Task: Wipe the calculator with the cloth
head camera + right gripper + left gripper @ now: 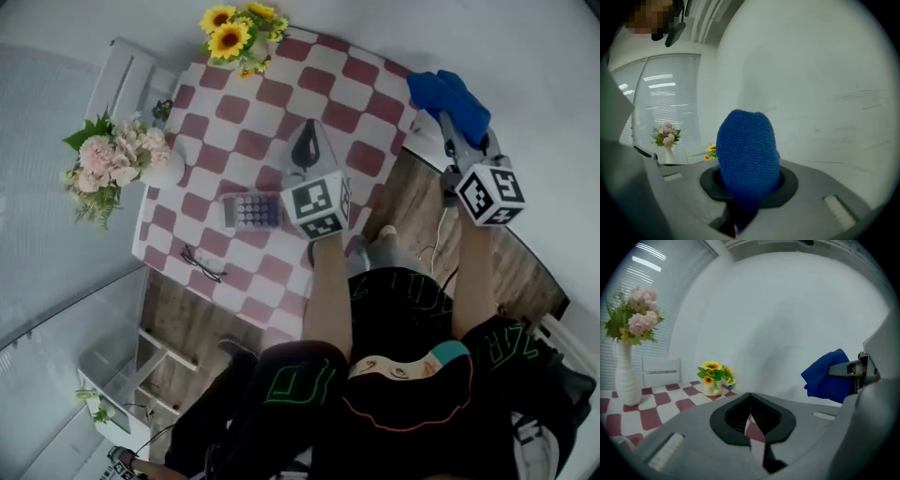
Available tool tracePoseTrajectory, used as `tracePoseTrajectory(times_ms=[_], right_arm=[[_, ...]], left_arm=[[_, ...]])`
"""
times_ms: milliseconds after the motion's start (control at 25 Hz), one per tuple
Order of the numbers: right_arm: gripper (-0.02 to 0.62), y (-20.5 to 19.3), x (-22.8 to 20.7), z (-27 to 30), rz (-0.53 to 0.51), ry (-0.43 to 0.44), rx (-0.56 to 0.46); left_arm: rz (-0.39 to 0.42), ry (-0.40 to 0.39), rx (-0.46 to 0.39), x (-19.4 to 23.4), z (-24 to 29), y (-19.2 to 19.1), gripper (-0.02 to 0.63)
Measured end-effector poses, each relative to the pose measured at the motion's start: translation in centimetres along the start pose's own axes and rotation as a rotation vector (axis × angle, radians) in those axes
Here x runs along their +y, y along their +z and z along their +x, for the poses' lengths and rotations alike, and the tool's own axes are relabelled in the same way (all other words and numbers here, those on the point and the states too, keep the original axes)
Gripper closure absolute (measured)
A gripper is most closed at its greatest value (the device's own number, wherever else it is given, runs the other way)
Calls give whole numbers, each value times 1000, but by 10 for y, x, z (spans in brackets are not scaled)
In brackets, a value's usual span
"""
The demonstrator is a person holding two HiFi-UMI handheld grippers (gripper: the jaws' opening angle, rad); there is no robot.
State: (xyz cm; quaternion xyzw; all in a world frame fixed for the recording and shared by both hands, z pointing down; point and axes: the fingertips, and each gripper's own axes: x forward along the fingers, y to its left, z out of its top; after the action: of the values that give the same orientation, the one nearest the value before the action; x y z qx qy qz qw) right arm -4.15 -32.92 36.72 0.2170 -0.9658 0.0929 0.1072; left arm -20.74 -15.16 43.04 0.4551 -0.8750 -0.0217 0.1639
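Note:
The calculator (251, 211) lies flat on the checked tablecloth (272, 94), near the table's left side. My left gripper (306, 141) hovers just to its right, jaws shut with nothing held. In the left gripper view its jaws (750, 398) meet at the tips and point over the table toward the wall. My right gripper (452, 131) is raised beyond the table's right edge, shut on the blue cloth (448, 94). That cloth (747, 154) bulges out of the jaws in the right gripper view and also shows at the right of the left gripper view (829, 376).
A small pot of sunflowers (232, 36) stands at the far edge. A white vase of pink flowers (117, 157) is on the left edge. Dark-rimmed glasses (202, 265) lie near the front left corner. A white chair (122, 80) stands behind the table.

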Motion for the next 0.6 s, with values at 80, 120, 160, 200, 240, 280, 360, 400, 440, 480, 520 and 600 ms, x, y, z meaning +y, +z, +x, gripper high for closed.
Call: tracePoseTrajectory(times_ms=[80,120,160,200,240,280,360,400,440,480,520,600], right_arm=[[503,9,31,29,-34,94,15],[503,9,46,40,-45,131,23],[503,8,62,50,-54,165,33],[503,6,77,59,-63,201,44],[503,3,93,67,-74,240,56],[503,1,108,76,-85,280,67],[503,0,135,92,-103,358,82],[503,-1,148,101,-111,401,89],[503,-4,163,110,-117,448,98],[503,-8,176,118,-122,493,109],[503,-12,188,126,-123,532,120],[503,-21,208,137,-122,596,143]], left_arm=[[-35,85,-28,31,-8,9,597],[-48,120,-35,45,-13,11,597],[-60,153,-40,59,-19,12,597],[-72,185,-42,72,-25,11,597],[-83,218,-46,84,-32,10,597],[-94,250,-52,96,-39,10,595],[-111,317,-68,117,-52,12,595],[-119,358,-75,128,-60,12,597],[-126,402,-79,139,-68,11,595],[-132,446,-80,149,-76,10,597],[-137,483,-78,157,-84,8,597],[-145,548,-70,169,-98,2,595]])
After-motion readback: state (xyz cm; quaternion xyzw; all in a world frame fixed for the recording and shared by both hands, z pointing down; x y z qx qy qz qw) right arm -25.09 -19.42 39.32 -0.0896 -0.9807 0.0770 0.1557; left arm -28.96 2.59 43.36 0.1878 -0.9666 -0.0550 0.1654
